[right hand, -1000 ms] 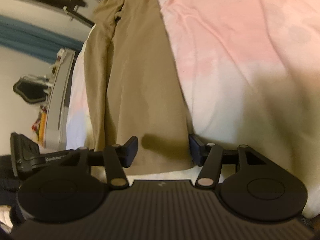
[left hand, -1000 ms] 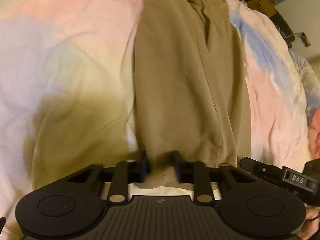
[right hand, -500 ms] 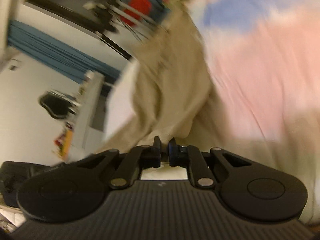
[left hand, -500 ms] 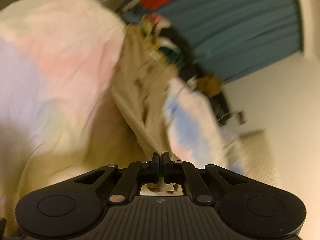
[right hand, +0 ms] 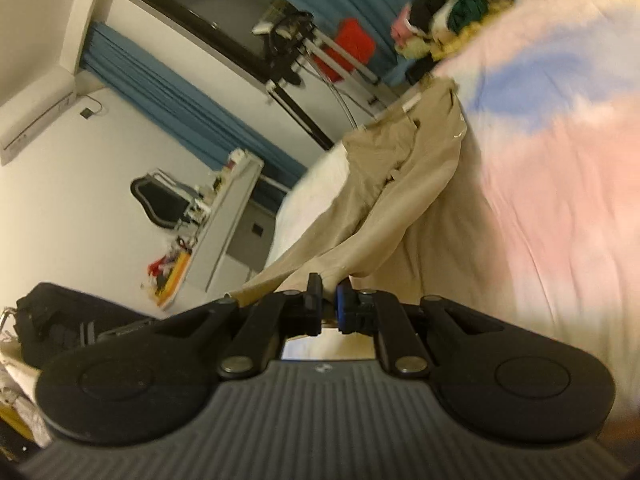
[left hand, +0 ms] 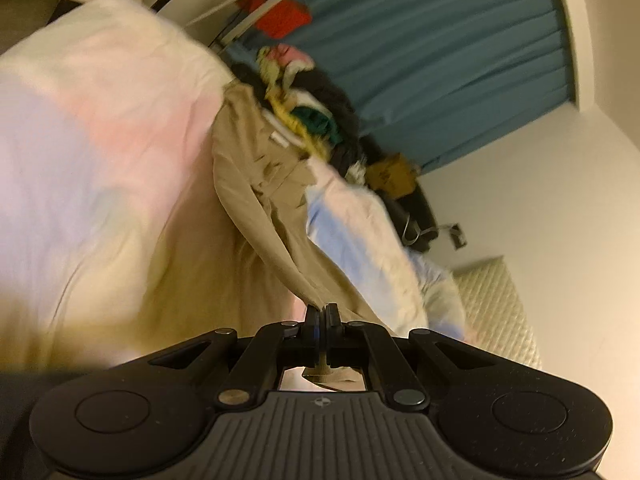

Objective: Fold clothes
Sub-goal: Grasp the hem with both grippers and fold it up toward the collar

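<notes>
While no readable writing shows anywhere, the tan pants (left hand: 276, 216) stretch lengthwise along the pastel blanket (left hand: 100, 152), waistband end far off by the clothes pile (left hand: 308, 116). Left gripper (left hand: 320, 314) is pinched tight on the near hem, and right gripper (right hand: 329, 304) is clamped on it too, lifting that end.

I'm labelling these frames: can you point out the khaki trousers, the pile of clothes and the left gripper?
khaki trousers (left hand: 256, 184), left wrist view, on the upper fabric.
pile of clothes (right hand: 460, 12), right wrist view, on the dark middle.
left gripper (left hand: 320, 314), left wrist view, between its fingertips.
</notes>
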A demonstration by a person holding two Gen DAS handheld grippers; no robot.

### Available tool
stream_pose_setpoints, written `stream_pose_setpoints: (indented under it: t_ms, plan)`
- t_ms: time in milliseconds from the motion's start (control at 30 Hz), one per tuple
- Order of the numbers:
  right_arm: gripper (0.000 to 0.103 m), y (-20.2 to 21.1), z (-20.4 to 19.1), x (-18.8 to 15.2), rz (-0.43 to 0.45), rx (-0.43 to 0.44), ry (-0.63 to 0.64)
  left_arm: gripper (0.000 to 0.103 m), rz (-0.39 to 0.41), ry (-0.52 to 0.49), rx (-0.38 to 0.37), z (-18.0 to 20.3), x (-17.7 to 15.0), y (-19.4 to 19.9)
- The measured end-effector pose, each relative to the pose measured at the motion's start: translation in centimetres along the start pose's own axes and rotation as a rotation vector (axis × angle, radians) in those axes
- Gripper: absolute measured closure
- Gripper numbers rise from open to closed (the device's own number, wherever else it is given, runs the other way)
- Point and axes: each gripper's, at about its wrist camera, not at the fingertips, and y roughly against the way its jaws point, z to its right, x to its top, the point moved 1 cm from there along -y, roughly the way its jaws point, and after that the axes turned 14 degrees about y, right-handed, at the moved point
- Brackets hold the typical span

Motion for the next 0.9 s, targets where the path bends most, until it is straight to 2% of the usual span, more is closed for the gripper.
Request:
stream_pose_setpoints:
  t_ms: [100,167,333,533,633,767,900]
  plan:
    - [0.093,0.1,1.1,-2.0,-0.010,0.004,-0.074,0.101,-0.010,0.013,0.042,-1.1,-0.8,-1.1]
    - [0.093,-0.2,1.4,-2.0,0.000,-0.003,-0.090,0.101,-0.003,0.020,0.047,-1.0,0.0,-2.4]
    - [0.093,-3.4,2.7,2.0,0.046,-0.035,-0.111,0.101,0.044,0.014,0.073,0.8,5.6,-8.1]
    - [0.093,-10.8,5.4,8.8,0.094,-0.132,-0.120,0.101,0.104,-0.003,0.109,2.9,12.3,-15.0]
    - [0.093,-15.2,7.1,11.6,0.089,-0.204,-0.102,0.100,0.149,-0.051,0.173,3.4,15.4,-19.5]
    - [0.093,-20.7,10.0,13.7,0.075,-0.275,-0.056,0.100,0.200,-0.090,0.256,2.8,19.0,-25.5]
    - [0.093,-26.5,13.5,14.7,0.043,-0.343,0.010,0.100,0.210,-0.134,0.318,0.9,22.0,-31.8]
